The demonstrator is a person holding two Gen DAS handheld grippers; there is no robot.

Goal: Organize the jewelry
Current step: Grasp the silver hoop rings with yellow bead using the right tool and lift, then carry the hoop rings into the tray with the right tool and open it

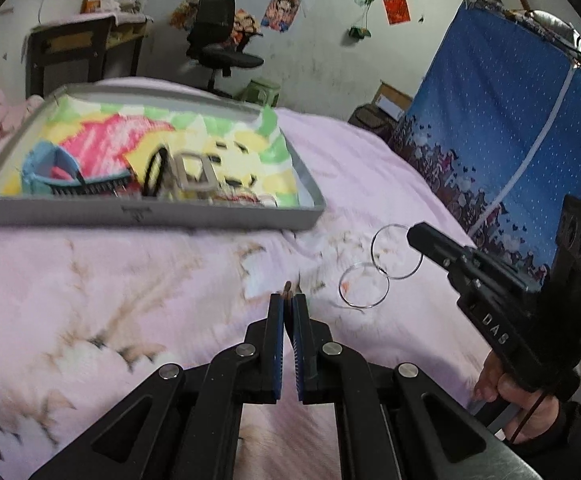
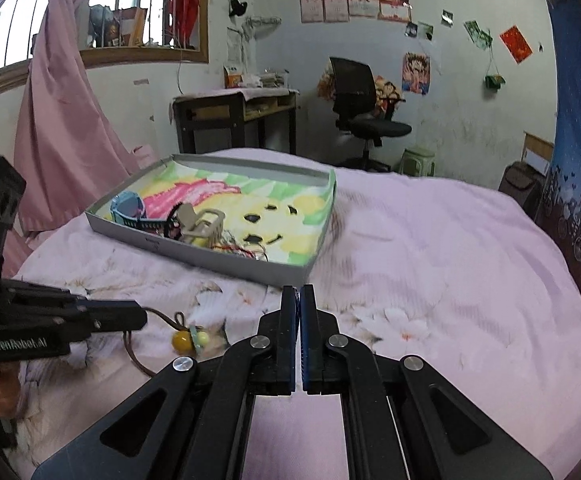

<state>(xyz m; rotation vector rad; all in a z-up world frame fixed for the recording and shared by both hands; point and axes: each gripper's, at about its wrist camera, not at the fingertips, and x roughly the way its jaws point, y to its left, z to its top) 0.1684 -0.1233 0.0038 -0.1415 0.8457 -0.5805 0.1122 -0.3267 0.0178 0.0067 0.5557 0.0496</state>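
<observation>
— As the entries go by material first, what does the left gripper (image 1: 289, 300) carry?
— Item 1: thin brown cord (image 2: 132, 344), round in section, pinched between the closed blue ribbed pads. A short stub pokes out past the tips. From the right wrist view the cord droops off the gripper in a loop, strung with a glossy round yellow bead (image 2: 180, 338) and a smaller pale green bead (image 2: 202, 337) beside it. It hangs just over the pink floral bedspread (image 1: 90, 280), a soft and wrinkled fabric.
— And the right gripper (image 2: 298, 294)?
— Item 2: two thin silver wire hoops (image 1: 372, 246), one larger, one smaller, overlapping. Jaws shut. From the left wrist view the larger hoop's rim runs in at the black fingertips and both hoops hang off them. In its own view the wire is too fine to make out between the pads.
— The container?
— Item 3: shallow grey rectangular cardboard box (image 1: 150, 216), low walls, lying on the bedspread beyond both grippers. It is lined with a fuzzy printed cloth in pink, yellow and green (image 1: 226, 136).
— Contents?
— Blurred. A blue cup shape, a black toothed comb, a beige rectangular frame and some red strands, crowded at the near wall. Finer pieces cannot be told apart.
— Anything cut off?
— The hand (image 1: 506, 388) on the right gripper's handle shows only fingers and a dark sleeve at the frame's edge
</observation>
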